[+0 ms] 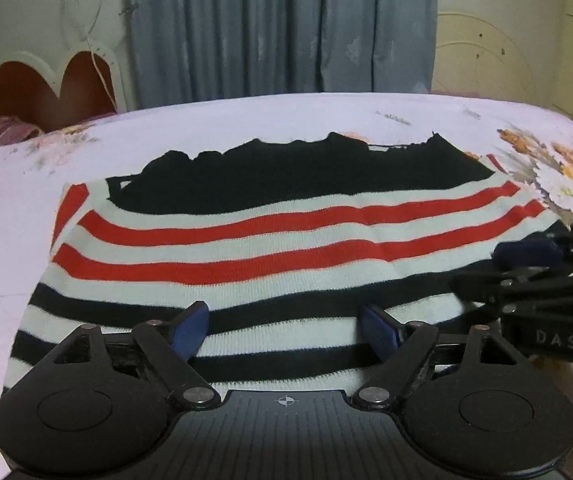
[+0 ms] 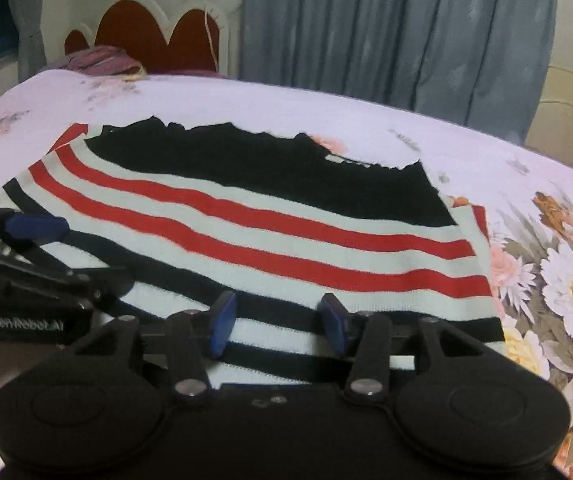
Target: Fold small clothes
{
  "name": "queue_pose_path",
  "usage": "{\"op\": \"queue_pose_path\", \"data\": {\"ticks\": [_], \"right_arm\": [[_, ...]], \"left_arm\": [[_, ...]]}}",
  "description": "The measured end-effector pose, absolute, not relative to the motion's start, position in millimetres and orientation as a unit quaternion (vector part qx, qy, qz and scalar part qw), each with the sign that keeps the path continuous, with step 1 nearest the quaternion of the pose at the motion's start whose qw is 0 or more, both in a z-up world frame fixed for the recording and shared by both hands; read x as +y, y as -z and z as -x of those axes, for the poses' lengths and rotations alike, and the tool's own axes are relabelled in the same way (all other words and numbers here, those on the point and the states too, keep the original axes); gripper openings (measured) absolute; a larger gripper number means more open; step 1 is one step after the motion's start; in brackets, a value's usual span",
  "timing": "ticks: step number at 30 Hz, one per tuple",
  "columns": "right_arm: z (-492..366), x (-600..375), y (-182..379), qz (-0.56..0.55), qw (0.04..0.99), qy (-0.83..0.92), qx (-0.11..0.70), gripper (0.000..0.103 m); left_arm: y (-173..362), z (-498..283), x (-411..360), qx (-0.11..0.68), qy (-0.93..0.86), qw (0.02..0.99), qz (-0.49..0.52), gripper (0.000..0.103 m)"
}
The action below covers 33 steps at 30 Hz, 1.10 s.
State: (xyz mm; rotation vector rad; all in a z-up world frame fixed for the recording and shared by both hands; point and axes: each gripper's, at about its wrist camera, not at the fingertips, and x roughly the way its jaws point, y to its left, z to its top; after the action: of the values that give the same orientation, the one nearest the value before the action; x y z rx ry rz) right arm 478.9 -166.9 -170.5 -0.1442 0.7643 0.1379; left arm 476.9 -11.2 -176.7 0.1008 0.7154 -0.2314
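I see a striped sweater (image 1: 270, 240) lying flat on the bed (image 1: 246, 116), which is covered by a pale sheet printed with flowers. The far part of the sweater is solid black; then come white and red stripes, and the near part has white and black stripes. Its far edge looks uneven and rumpled.

My left gripper (image 1: 284, 330) sits low over the near edge of the sweater. Its blue fingertips (image 1: 190, 326) are spread wide apart, with striped fabric showing between them; nothing is pinched. In the right wrist view this gripper (image 2: 36, 226) comes in from the left, over the sweater's left side.

My right gripper (image 2: 278, 326) is also at the near edge, its fingers spread apart with black and white stripes visible between them. From the left wrist view it (image 1: 526, 252) reaches in from the right, over the sweater's right side.

A grey-blue curtain (image 1: 282, 28) hangs beyond the bed. A red scalloped headboard (image 2: 158, 36) stands at the far left, with a bundle of purple cloth (image 2: 102, 60) in front of it.
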Motion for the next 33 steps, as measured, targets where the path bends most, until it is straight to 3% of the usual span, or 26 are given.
{"op": "queue_pose_path", "data": {"ticks": [3, 12, 19, 21, 24, 25, 28, 33], "right_arm": [[-468.7, -163.1, 152.6, 0.067, 0.928, -0.077, 0.359, 0.044], [-450.9, -145.4, 167.9, 0.112, 0.910, -0.098, 0.387, 0.046], [-430.1, -244.2, 165.1, 0.077, 0.906, 0.025, 0.414, 0.044], [-424.0, -268.2, 168.1, 0.048, 0.904, 0.034, 0.423, 0.048], [-422.6, -274.7, 166.1, 0.030, 0.905, 0.031, 0.423, 0.045], [-420.7, -270.6, 161.0, 0.035, 0.909, 0.036, 0.413, 0.039], [-410.4, -259.3, 143.3, 0.035, 0.928, 0.026, 0.371, 0.039], [-419.3, -239.0, 144.8, 0.049, 0.928, 0.000, 0.370, 0.039]], "left_arm": [[161.9, -462.9, -1.6, 0.319, 0.113, 0.940, -0.036, 0.081], [175.7, -451.2, 27.3, 0.350, 0.069, 0.933, -0.050, 0.081], [181.6, -438.2, 107.6, 0.369, -0.019, 0.929, -0.024, 0.081], [186.6, -434.8, 129.8, 0.374, -0.014, 0.927, 0.030, 0.081], [179.3, -427.6, 123.7, 0.358, -0.032, 0.933, 0.022, 0.081], [172.5, -422.4, 117.5, 0.342, -0.031, 0.939, 0.016, 0.081], [150.8, -406.8, 92.7, 0.286, -0.007, 0.958, -0.002, 0.081], [164.9, -425.9, 60.7, 0.311, 0.024, 0.949, -0.042, 0.081]]}}
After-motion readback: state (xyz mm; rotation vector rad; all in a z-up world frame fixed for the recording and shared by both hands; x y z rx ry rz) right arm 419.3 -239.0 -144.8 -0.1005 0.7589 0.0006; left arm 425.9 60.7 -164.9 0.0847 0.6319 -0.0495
